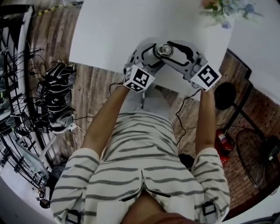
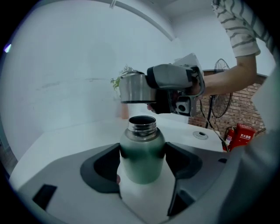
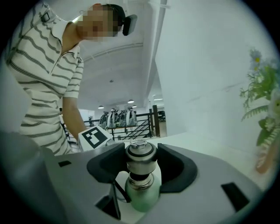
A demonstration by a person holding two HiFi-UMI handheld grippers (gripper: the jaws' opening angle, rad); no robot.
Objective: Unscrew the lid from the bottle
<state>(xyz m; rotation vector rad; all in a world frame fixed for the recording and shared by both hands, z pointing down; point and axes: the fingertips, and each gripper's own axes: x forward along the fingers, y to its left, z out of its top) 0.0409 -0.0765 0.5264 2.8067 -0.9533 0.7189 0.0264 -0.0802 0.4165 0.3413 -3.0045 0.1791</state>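
A green metal bottle [image 2: 142, 157] stands upright between the jaws of my left gripper [image 2: 142, 162], which is shut on its body. Its steel mouth [image 2: 142, 123] is uncovered. The steel lid [image 2: 132, 88] hangs just above that mouth, apart from it, with my right gripper [image 2: 148, 89] shut on it. In the right gripper view the lid [image 3: 141, 160] sits between the dark pads [image 3: 171, 168] of my right gripper [image 3: 141, 162], and the bottle [image 3: 142, 193] shows right below it. From the head view both grippers meet over the white table [image 1: 113, 30], the lid [image 1: 165, 50] between them.
A potted plant with flowers [image 1: 227, 9] stands at the table's far right corner. A red fire extinguisher [image 1: 223, 141] and a floor fan [image 1: 256, 157] are on the brick floor to the right. Cables and gear [image 1: 57, 103] lie to the left.
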